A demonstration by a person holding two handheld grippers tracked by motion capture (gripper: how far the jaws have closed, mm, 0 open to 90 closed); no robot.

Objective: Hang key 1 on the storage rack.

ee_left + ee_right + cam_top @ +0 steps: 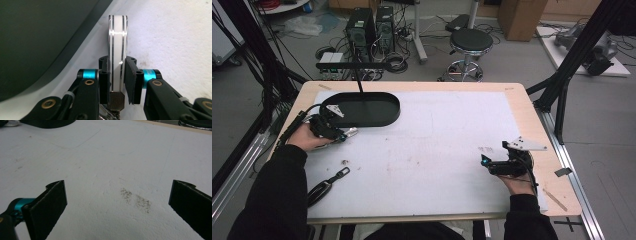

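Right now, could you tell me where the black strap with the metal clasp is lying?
In the high view, the black strap lies on the white mat near the table's front-left corner, beside the person's left sleeve.

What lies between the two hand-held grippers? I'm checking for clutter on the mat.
Bare white mat, marked by faint stains, in the high view, separates the left hand-held gripper, clamped on a white tag, from the open right hand-held gripper.

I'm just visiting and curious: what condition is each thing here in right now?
Left gripper: shut on a white fob, held edge-up beside the tray.
Right gripper: open, holding nothing, above the mat.
Tray: empty.
Black fob: lying flat on the mat, untouched.
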